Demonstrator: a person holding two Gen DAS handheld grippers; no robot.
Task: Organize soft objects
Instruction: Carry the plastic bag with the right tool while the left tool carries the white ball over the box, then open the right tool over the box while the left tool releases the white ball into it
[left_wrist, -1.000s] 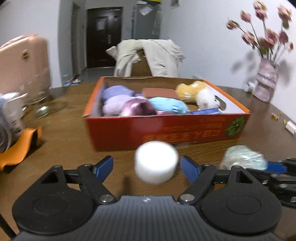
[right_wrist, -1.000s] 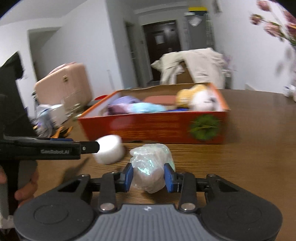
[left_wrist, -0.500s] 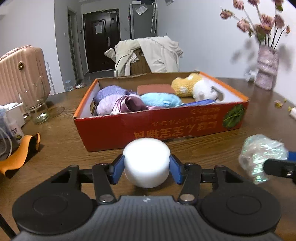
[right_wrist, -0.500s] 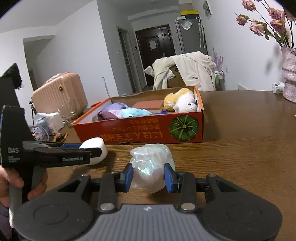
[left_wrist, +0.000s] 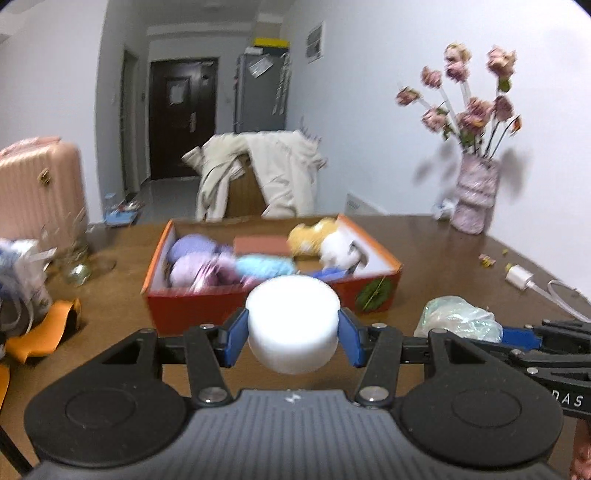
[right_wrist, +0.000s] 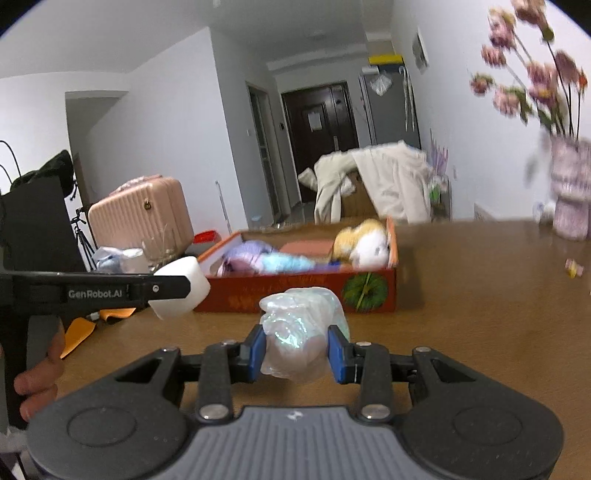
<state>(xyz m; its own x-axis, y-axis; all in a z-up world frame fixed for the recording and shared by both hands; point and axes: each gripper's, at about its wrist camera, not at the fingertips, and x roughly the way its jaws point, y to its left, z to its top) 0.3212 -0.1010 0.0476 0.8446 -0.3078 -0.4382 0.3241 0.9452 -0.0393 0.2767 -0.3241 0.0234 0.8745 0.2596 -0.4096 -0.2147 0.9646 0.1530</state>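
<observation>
left tongs (left_wrist: 292, 334): clamped on a white foam puck (left_wrist: 293, 321)
right tongs (right_wrist: 296, 350): squeezing a crinkly plastic bundle (right_wrist: 301, 332)
orange box (left_wrist: 271, 295): just ahead of both

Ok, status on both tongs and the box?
Left tongs shut on white foam cylinder. Right tongs shut on crinkly iridescent bag. Orange cardboard box ahead, part-filled. Path clear.

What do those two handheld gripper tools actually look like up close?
Each gripper, left and right, is matte black with a ribbed grey body, two round black discs, silver pivot screws and blue finger pads. White lettering reads "GenRobot.AI" along one side and "DAS" on the other tool.
</observation>
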